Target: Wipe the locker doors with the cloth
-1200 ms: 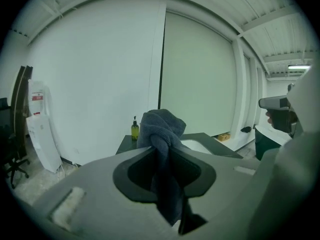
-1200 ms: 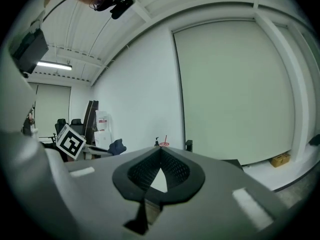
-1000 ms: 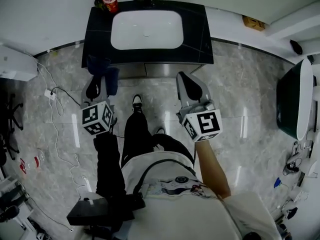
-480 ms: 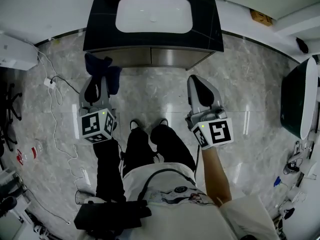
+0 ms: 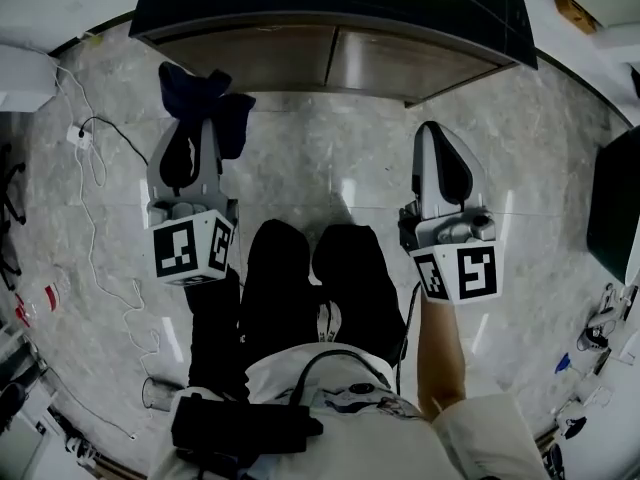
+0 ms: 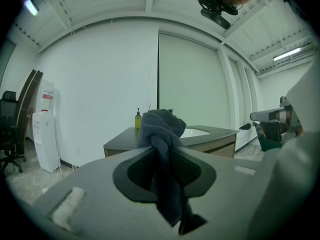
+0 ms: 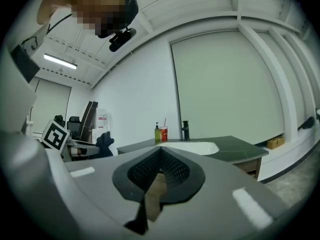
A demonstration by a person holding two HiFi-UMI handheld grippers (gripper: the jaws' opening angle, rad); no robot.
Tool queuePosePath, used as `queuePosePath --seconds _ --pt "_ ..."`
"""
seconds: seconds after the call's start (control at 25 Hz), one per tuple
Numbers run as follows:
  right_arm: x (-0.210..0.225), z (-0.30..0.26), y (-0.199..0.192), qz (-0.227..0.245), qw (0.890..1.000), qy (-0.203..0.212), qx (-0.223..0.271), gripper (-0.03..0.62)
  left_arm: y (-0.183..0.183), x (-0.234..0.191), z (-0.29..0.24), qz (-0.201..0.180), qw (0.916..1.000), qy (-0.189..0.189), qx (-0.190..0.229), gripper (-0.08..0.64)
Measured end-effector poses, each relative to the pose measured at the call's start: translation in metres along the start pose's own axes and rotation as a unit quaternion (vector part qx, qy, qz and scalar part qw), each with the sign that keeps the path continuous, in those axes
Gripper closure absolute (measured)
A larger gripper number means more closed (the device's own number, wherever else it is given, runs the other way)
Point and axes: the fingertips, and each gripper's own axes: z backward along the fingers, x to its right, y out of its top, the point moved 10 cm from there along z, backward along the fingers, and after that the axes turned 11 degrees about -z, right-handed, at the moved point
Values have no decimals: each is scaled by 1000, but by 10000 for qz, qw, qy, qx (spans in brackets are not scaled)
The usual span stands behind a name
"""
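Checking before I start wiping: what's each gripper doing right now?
Left gripper: closed on the dark cloth.
Right gripper: closed, holding nothing.

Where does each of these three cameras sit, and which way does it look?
Head view: on the person's head, facing steeply down at the grey marble floor; shows black-trousered legs, left gripper, right gripper.
Left gripper view: on that gripper, level along jaws shut on a dark blue cloth; head-worn camera overhead.
Right gripper view: on that gripper, along closed, empty jaws.
Both gripper views share the dark-topped counter with white basin.
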Motion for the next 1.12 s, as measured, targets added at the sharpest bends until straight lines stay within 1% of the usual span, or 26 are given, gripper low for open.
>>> queuePosePath --seconds 0.2,0.4,0.52,0.72,0.88,1.0,1.12 --pt "35 -25 -64 104 9981 5 606 588 -67 11 -38 -89 9994 -58 341 480" --pt "56 -50 -135 421 9952 178 861 588 -139 27 -75 -118 9974 -139 693 480" --pt "67 -66 -172 615 9917 313 1083 588 -174 31 -95 -84 9957 -155 912 480" --pt "77 -81 -219 797 9865 478 1346 588 -209 39 -116 -149 9908 -349 1297 480" --pt "79 -87 -245 873 9827 652 1496 588 -227 45 -120 -250 9875 -388 1510 480" --pt "78 -88 -259 851 9827 769 1457 588 -239 48 -112 -265 9876 -276 1522 479" --pt "72 -87 -264 890 9820 878 1418 588 -249 37 -100 -237 9890 36 1458 479"
